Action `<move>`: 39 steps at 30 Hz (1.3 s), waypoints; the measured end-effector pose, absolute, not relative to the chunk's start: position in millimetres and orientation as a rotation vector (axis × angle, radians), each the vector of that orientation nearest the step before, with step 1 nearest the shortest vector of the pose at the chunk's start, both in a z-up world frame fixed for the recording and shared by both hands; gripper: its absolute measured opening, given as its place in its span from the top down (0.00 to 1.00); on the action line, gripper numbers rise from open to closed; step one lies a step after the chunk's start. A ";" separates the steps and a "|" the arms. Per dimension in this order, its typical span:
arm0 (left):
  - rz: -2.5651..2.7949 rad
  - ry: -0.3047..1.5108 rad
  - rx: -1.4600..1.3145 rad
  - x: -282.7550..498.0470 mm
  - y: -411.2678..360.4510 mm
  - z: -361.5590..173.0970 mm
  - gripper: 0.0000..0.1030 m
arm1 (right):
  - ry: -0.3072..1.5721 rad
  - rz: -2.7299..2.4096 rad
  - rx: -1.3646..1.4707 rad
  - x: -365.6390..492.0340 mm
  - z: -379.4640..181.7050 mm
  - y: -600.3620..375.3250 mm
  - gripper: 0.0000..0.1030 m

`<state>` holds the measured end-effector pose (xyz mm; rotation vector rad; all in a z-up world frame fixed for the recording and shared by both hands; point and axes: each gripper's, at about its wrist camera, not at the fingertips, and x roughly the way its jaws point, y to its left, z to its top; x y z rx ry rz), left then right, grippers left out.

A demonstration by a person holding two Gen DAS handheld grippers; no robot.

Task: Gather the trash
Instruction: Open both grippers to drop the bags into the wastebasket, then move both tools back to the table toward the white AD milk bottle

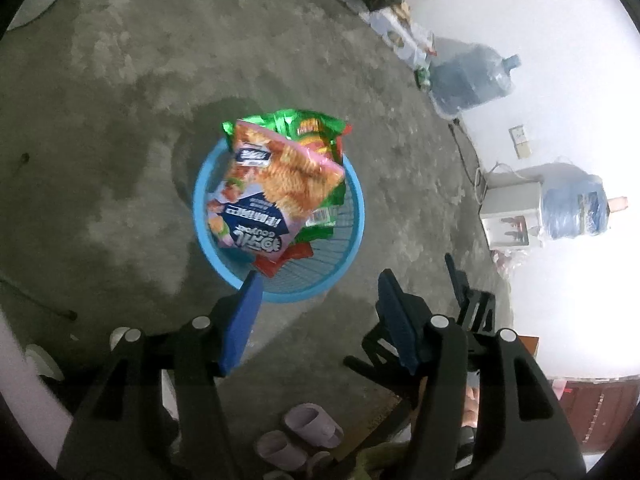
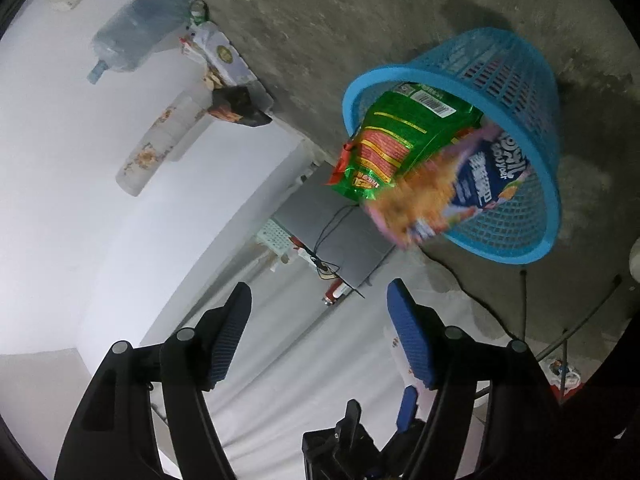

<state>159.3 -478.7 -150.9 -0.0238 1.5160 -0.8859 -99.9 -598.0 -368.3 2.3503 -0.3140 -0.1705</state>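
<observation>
On the grey concrete floor (image 1: 120, 120), blue basket (image 1: 352, 240) holds snack bags (image 1: 272, 184)

The pink snack bag (image 2: 432, 196) is smeared by motion in my right view, so I cannot read its print. The bags hide the bottom of the blue basket (image 1: 352, 240). The picture edge cuts the slippers (image 1: 296, 440).
</observation>
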 end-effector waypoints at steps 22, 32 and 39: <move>-0.865 1.006 -0.122 131.4 -191.1 31.1 0.28 | 0.544 -0.193 1.388 -9.7 -170.4 -469.3 0.16; -0.561 0.896 -0.243 138.7 8.6 37.0 0.28 | 0.697 0.095 1.248 54.3 -130.4 -362.2 0.16; -0.399 0.936 -0.350 138.3 97.3 3.5 0.28 | 0.878 0.318 1.140 102.1 -118.2 -261.8 0.16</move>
